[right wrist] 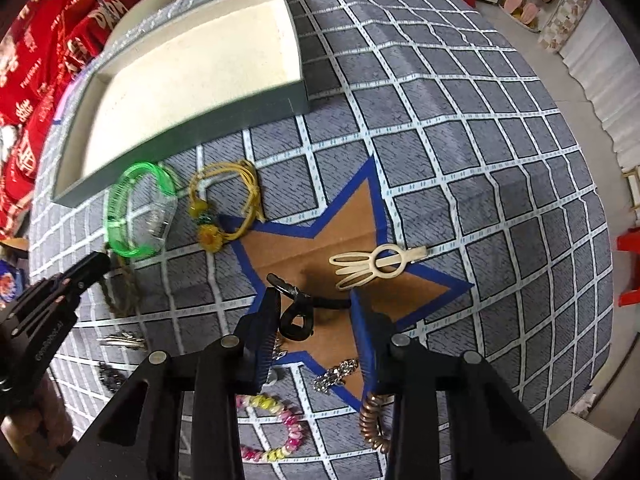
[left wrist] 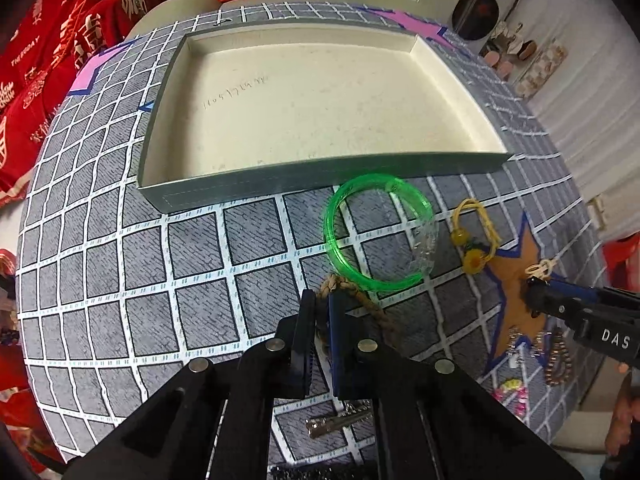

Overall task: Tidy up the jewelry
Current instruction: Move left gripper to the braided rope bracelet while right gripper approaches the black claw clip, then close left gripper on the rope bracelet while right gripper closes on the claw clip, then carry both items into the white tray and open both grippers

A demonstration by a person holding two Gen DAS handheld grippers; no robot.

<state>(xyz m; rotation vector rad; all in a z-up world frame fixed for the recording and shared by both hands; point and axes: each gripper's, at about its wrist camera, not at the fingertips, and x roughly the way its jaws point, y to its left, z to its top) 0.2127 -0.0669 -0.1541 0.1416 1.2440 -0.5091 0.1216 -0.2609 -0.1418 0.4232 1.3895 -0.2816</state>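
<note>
Left gripper (left wrist: 322, 312): fingers clamped on a braided rope bracelet (left wrist: 372, 312) lying on the tabletop (left wrist: 120, 280), just before the empty tray (left wrist: 320, 184). Right gripper (right wrist: 314, 312): fingers apart, straddling a black hair clip (right wrist: 296, 312); contact cannot be told, and its fingers hide the clip's ends.

Green bangle (left wrist: 376, 232) flat on cloth, near empty cream tray (left wrist: 320, 104); braided cord (left wrist: 360, 300) beside bangle.
</note>
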